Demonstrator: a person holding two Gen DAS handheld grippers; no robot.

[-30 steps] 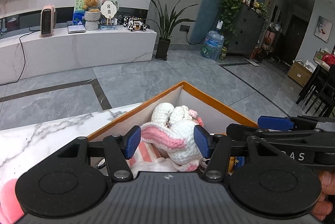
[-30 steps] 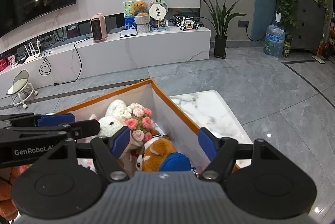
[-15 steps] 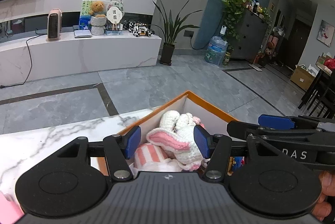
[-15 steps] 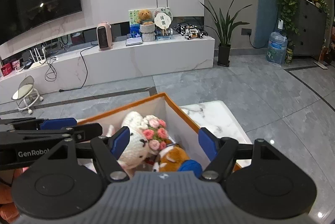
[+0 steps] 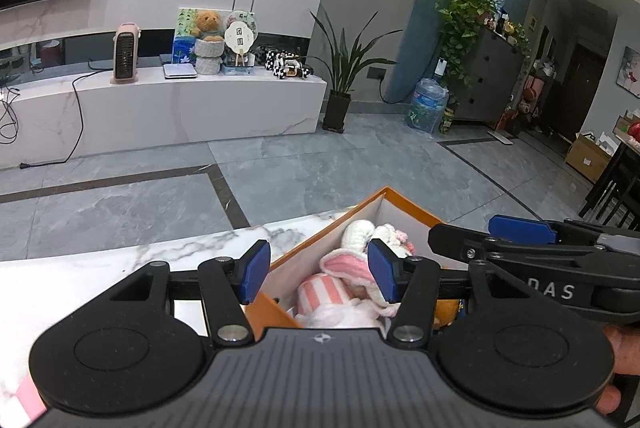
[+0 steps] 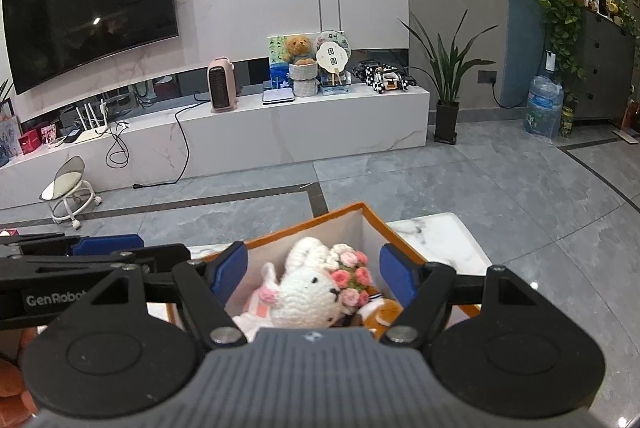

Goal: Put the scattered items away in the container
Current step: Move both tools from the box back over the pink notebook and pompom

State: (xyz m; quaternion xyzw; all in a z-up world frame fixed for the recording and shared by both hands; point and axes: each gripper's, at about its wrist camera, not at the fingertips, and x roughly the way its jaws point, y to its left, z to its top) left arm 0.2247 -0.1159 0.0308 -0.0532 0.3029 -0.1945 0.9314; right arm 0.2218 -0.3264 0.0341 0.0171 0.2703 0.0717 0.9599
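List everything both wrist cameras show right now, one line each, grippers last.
storage box: 1, orange rim, white inside, on marble table
crochet bunny: 1, white, in box
crochet flower bouquet: 1, pink, beside bunny's head
plush toy: 1, orange-brown, in box, mostly hidden
striped plush: 1, pink-white, in box
teddy bear: 1, brown, on TV bench
heater: 1, pink, on bench
TV: 1, black, on wall
water jug: 1, blue, on floor
left gripper: open, empty, closing slightly
right gripper: open, empty
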